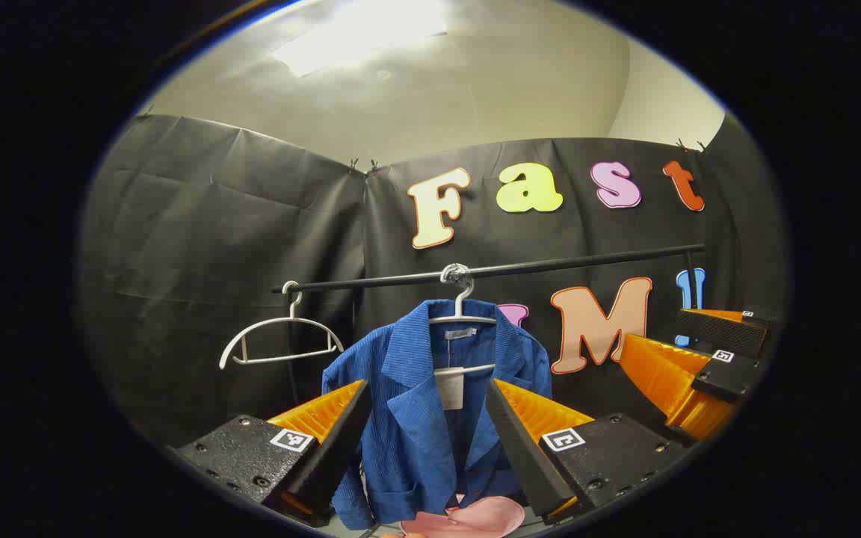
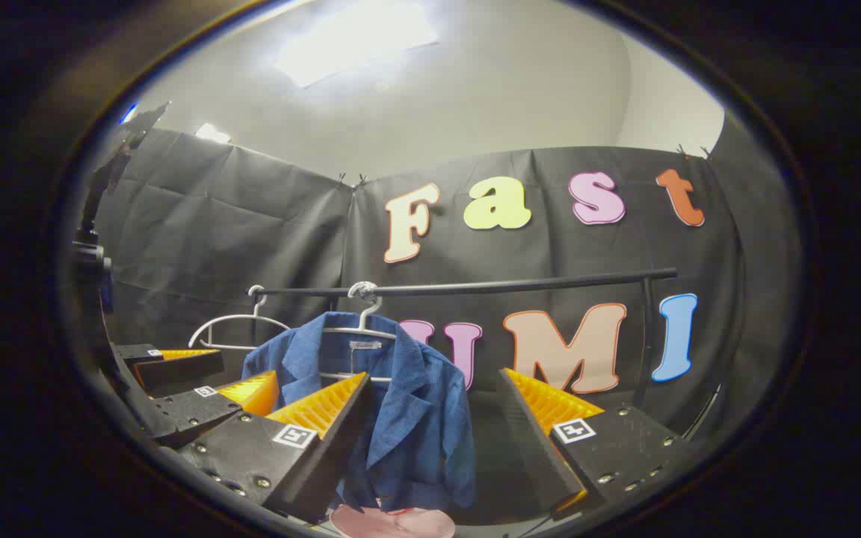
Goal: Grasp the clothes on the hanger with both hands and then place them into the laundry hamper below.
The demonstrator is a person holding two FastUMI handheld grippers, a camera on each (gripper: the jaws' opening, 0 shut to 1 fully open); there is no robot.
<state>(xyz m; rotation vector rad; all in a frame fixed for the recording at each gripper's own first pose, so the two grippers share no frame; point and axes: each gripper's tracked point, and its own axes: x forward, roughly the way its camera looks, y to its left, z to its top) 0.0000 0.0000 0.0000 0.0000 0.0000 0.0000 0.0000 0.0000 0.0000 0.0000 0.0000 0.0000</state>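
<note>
Approach step judged in hand; nothing grasped yet. Blue jacket is hung on a white hanger from the rail, at twelve o'clock of the left gripper, framed between its widely parted, empty fingers. Right gripper likewise spread, empty; jacket at eleven o'clock. Next: both advanced onto the shoulders, then closed.

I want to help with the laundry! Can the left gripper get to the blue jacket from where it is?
Probably yes. The left gripper is open, and the blue jacket hangs straight ahead between its fingers with nothing in front, though not yet touched.
</note>
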